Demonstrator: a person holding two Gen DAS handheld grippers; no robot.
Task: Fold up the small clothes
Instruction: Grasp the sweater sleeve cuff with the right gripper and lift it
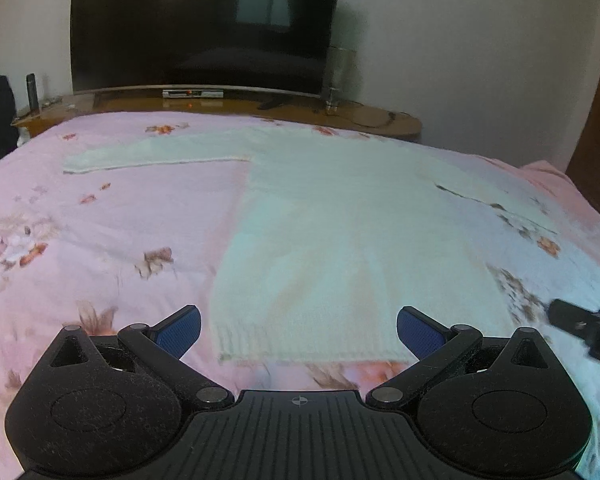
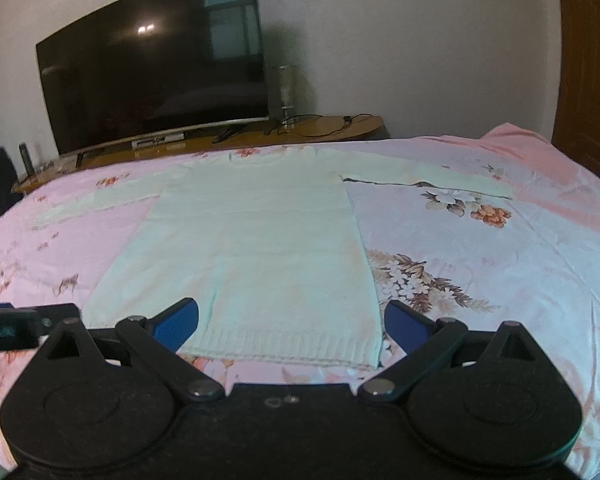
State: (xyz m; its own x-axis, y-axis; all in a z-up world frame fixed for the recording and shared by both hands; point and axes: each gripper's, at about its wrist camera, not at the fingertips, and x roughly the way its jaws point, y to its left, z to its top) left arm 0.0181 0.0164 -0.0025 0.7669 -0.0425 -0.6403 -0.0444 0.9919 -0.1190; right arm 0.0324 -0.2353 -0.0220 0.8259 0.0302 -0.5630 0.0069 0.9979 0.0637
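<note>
Left wrist view: left tool (image 1: 298, 330) is spread wide, holding nothing, just before the hem of the sweater (image 1: 340, 240), which lies flat on the bed (image 1: 100, 220), sleeves out.

Right wrist view: right tool (image 2: 292, 326) is also spread, empty, near the hem. Sweater (image 2: 252, 240) looks soft, light, prob. stretchy knit; best pinched at hem corners or sleeve cuffs.

The long-sleeved knitted sweater (image 2: 256, 240) is a pale cream-white with a faint mint cast, plain apart from a ribbed hem. The satin bedsheet (image 2: 500, 272) under it is pink, paler and almost lilac in places, printed with sprays of orange, brown and white flowers. Both grippers are black with blue finger pads (image 1: 180, 330), and the glossy curved television screen (image 1: 204, 28) is black, above a brown wooden cabinet top (image 2: 332, 128).
</note>
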